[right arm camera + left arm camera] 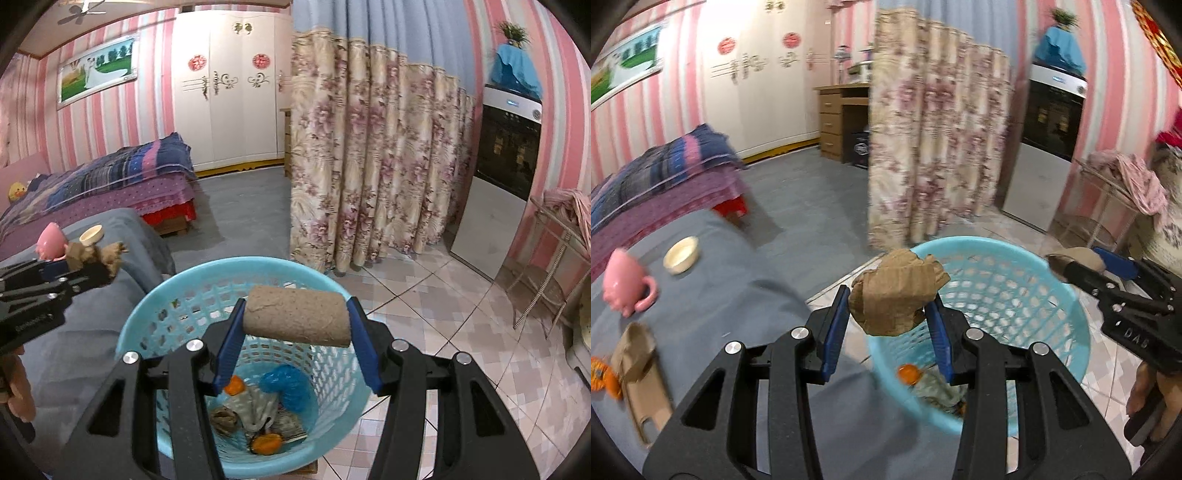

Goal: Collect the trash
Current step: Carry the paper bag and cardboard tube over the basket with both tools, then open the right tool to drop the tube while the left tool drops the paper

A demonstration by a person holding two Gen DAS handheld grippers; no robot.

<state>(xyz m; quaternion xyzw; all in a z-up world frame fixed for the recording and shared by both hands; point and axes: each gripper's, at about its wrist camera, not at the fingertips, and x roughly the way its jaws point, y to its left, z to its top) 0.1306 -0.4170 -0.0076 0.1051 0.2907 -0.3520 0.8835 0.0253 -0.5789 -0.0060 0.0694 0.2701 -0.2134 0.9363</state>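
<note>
My left gripper (pixel 888 315) is shut on a crumpled piece of brown cardboard (pixel 894 293), held over the near rim of a light blue plastic basket (pixel 1034 295). In the right wrist view my right gripper (pixel 297 328) is shut on a brown cardboard tube (pixel 297 319), lying crosswise between the blue pads above the basket (pixel 147 325). Trash lies at the basket's bottom: a blue bag (pixel 286 384), orange scraps (pixel 266 441) and crumpled paper (pixel 255 408). The left gripper (pixel 88 269) with its cardboard shows at the left of that view. The right gripper (pixel 1082 266) shows at the right of the left wrist view.
A grey-covered table (pixel 738 295) bears a pink mug (pixel 624 284), a cream bowl (pixel 681 254), a flattened cardboard piece (pixel 639 365) and an orange wrapper (pixel 602 376). A floral curtain (pixel 369 166), a bed (pixel 110 177), a fridge (pixel 506 177) and a wire rack (pixel 554 258) surround the tiled floor.
</note>
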